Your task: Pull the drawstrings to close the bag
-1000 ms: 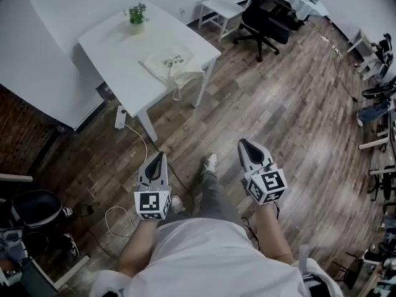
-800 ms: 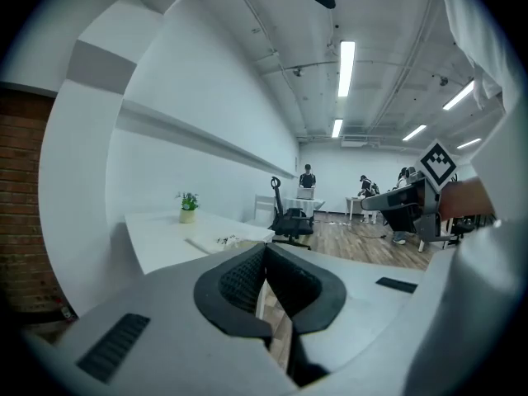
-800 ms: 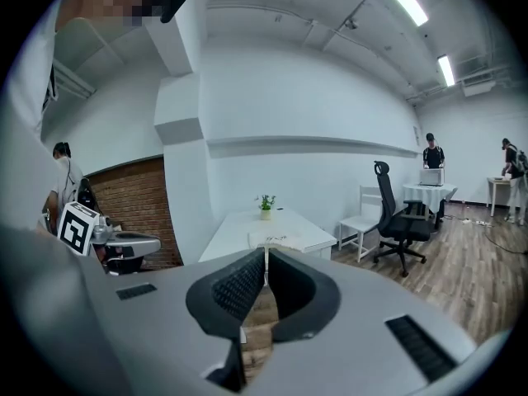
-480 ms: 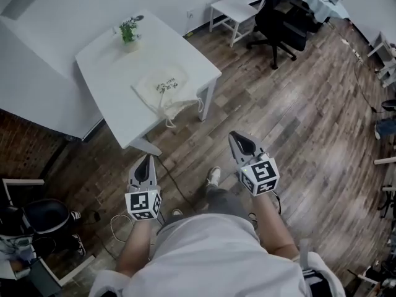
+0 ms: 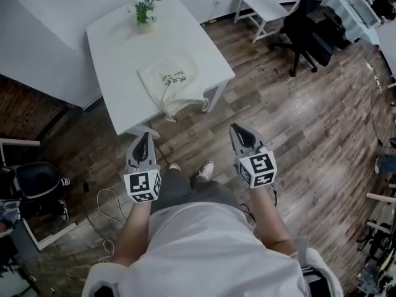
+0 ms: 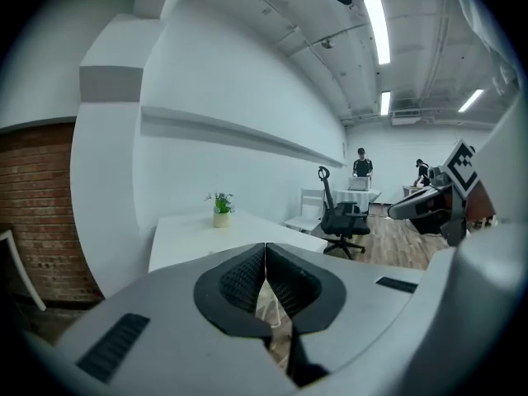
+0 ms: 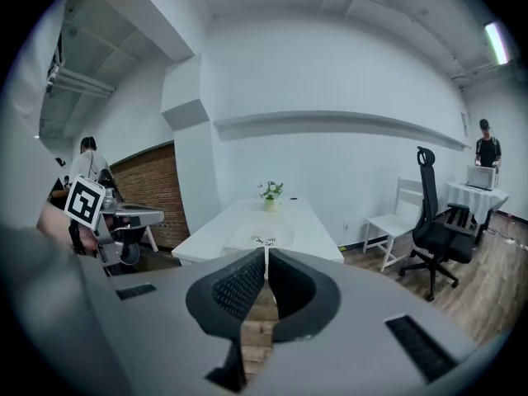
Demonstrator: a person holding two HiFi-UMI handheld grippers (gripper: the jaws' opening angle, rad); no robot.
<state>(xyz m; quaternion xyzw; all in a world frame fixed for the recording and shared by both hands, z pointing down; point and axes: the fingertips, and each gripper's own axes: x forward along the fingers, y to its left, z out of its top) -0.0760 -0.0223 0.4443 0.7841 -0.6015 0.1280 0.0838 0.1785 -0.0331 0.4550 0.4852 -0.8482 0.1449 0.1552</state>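
Observation:
A cream drawstring bag with a small print lies flat on the white table, near its front edge. Its drawstrings trail off that edge. Both grippers are held over the wooden floor, short of the table, and touch nothing. My left gripper is shut and empty, its tip close to the table's near corner. My right gripper is shut and empty too, to the right of the table. In the right gripper view the bag lies ahead on the table, beyond the shut jaws. The left gripper also shows its pads together.
A small potted plant stands at the table's far end. A white chair and a black office chair stand to the right behind it. A cable lies on the floor at left. Two people stand far off.
The person has walked toward the table. Both grippers have come forward with the body and stay shut. The bag and table now lie closer and more centred.

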